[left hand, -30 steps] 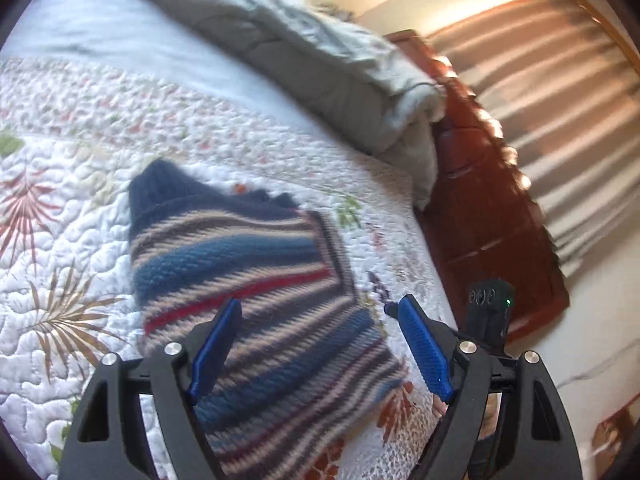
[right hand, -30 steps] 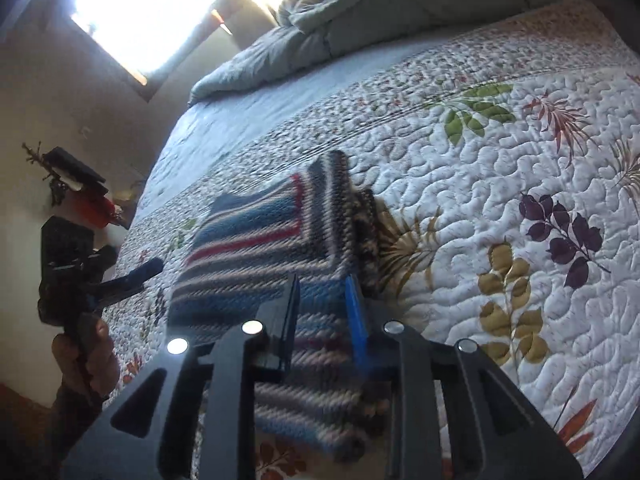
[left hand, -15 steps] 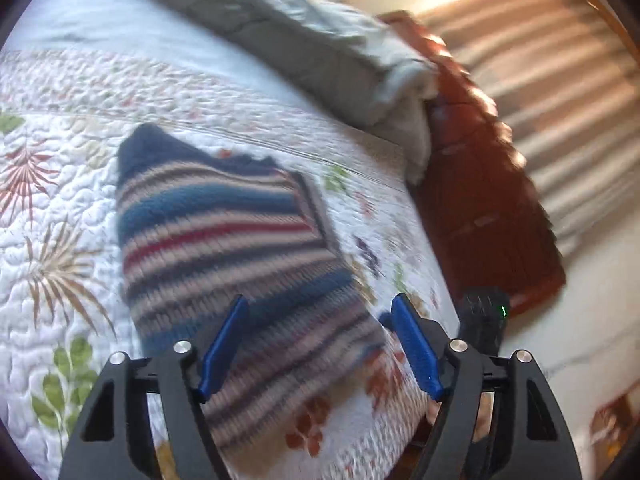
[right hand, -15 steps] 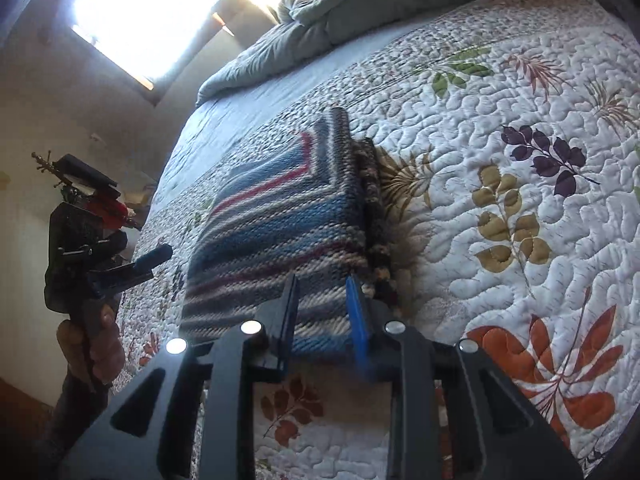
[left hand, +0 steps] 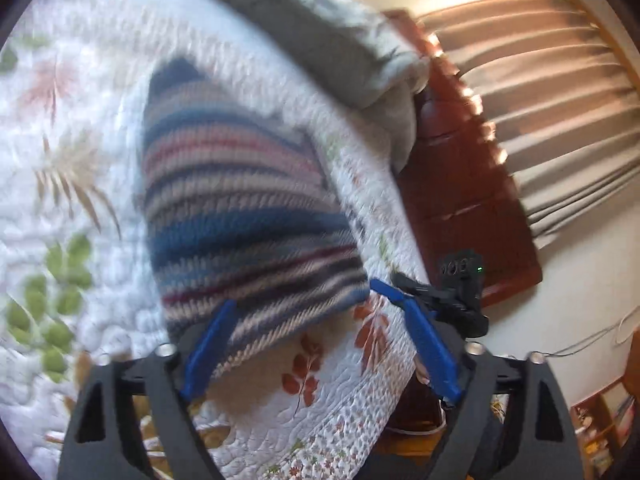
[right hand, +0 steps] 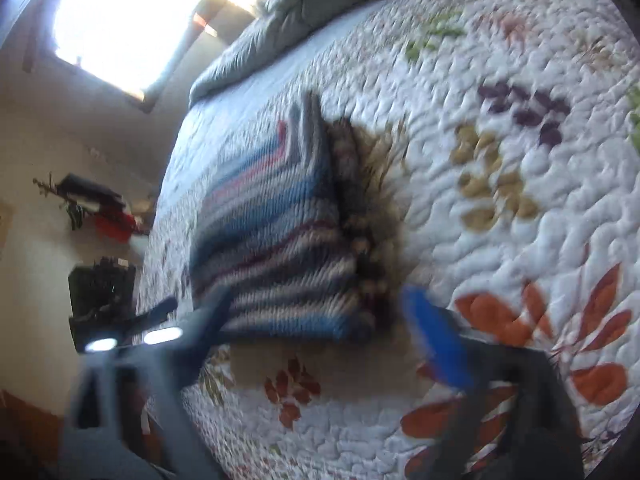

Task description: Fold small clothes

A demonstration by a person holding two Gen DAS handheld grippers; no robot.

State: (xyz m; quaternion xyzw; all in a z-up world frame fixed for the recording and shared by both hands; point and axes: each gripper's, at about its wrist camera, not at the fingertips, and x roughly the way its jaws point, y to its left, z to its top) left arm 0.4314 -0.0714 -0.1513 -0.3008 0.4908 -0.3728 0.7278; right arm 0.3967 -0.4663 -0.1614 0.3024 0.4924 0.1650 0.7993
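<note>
Our right gripper [right hand: 320, 320], pinched nearly together a moment before, was springing open with nothing between its jaws; our left gripper [left hand: 304, 320] was widening too, empty. The folded blue, red and cream striped knit garment [left hand: 244, 220] lay free on the white leaf-patterned quilt [left hand: 328, 412], so this fold looked finished. No containers were visible

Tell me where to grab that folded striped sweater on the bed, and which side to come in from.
Take the striped sweater at its near folded edge, coming from the foot of the quilt, where both grippers already face it. That edge is thick and stacked, so the pads can likely pinch all layers at once. The right gripper and left gripper are opening, with nothing between them.
</note>
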